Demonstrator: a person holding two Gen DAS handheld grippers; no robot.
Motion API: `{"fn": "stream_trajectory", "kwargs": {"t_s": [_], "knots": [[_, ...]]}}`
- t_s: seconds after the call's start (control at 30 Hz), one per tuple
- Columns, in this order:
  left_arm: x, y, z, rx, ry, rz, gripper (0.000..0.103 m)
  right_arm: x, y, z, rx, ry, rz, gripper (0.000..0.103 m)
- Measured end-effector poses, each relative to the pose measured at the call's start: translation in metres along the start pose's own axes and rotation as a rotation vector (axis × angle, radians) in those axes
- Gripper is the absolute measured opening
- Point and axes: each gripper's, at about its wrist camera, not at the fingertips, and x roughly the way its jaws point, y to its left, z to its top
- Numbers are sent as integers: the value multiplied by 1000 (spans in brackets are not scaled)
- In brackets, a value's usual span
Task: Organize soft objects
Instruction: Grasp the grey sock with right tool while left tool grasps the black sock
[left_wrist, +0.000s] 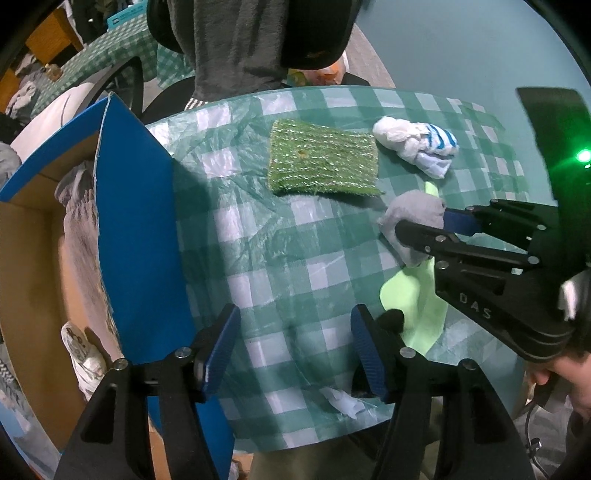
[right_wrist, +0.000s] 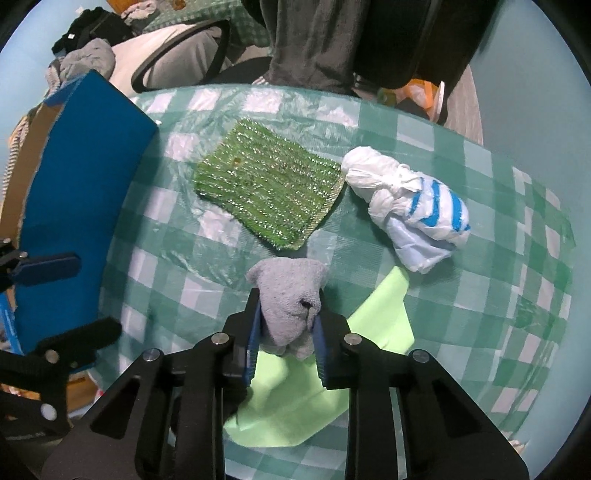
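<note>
My right gripper (right_wrist: 287, 325) is shut on a grey rolled sock (right_wrist: 287, 295) and holds it just above a light green cloth (right_wrist: 295, 398) on the checked table. The same gripper (left_wrist: 421, 225) and the sock (left_wrist: 413, 218) show at the right of the left wrist view. A glittery green knitted cloth (right_wrist: 267, 188) lies flat at mid-table, and a knotted white and blue-striped bundle (right_wrist: 410, 199) lies to its right. My left gripper (left_wrist: 291, 354) is open and empty over the table's near edge, next to a blue cardboard box (left_wrist: 136, 236).
The blue box at the left holds grey and white soft items (left_wrist: 79, 229); its flap stands up beside the table. The checked tablecloth (left_wrist: 280, 266) is wrinkled. A chair (right_wrist: 177, 62) and a person in dark clothes (left_wrist: 243, 40) are behind the table.
</note>
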Motion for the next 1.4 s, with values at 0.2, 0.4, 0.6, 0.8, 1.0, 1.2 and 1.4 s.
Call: {"fn": "stream_trajectory", "kwargs": {"t_s": [0.2,0.4,0.6,0.8,1.0,1.2,1.4], "knots": [[-1,-9,-10,21,6,-15,63,-19,-2,-14,41,-30,7,24],[-1,-24,-20,55,13,-35,70,-30,-12,-37,105,-43,16,24],[7,-41,-27,90,35,-51,70,-35,-20,-59,147,-40,10,24],[20,-53,-33,97,70,-74,70,-37,-30,-78,190,-38,8,24],[39,-63,-36,87,114,-88,70,-38,-38,-93,215,-35,7,24],[58,-66,-37,70,154,-82,70,-39,-48,-104,233,-31,9,24],[67,-66,-41,74,159,-68,70,-39,-54,-108,232,-26,9,24]]}}
